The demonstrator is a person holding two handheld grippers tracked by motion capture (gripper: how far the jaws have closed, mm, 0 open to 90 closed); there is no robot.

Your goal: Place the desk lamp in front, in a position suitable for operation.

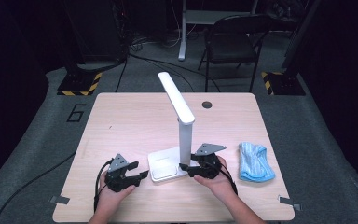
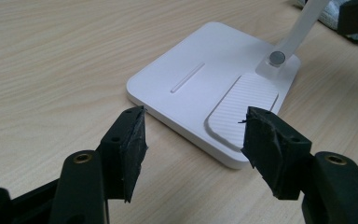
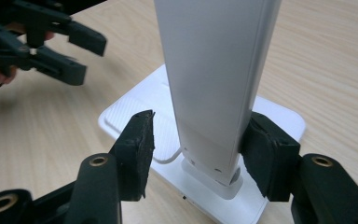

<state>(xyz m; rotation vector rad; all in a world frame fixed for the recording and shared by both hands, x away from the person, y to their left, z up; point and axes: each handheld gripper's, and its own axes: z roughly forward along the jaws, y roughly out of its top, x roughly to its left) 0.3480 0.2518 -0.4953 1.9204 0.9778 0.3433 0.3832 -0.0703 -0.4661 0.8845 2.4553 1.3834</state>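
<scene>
A white desk lamp stands mid-table, with a flat square base (image 1: 164, 168), an upright post (image 1: 184, 140) and a long head (image 1: 175, 95) slanting up and back. My left gripper (image 1: 140, 177) is open just left of the base; in its own view its jaws (image 2: 193, 135) frame the base's near corner (image 2: 200, 88) with nothing between them. From the right side, my right gripper (image 1: 185, 167) is open with its jaws (image 3: 198, 130) on either side of the post (image 3: 214, 79). Its right pad (image 3: 263, 151) lies against the post, while the left pad (image 3: 137, 149) stands apart.
A crumpled light-blue cloth (image 1: 255, 161) lies right of the right hand. A round cable hole (image 1: 207, 104) sits near the table's far edge. Behind the table stand a folding chair (image 1: 233, 42) and stands with floor cables. The left gripper (image 3: 42, 42) shows across the base.
</scene>
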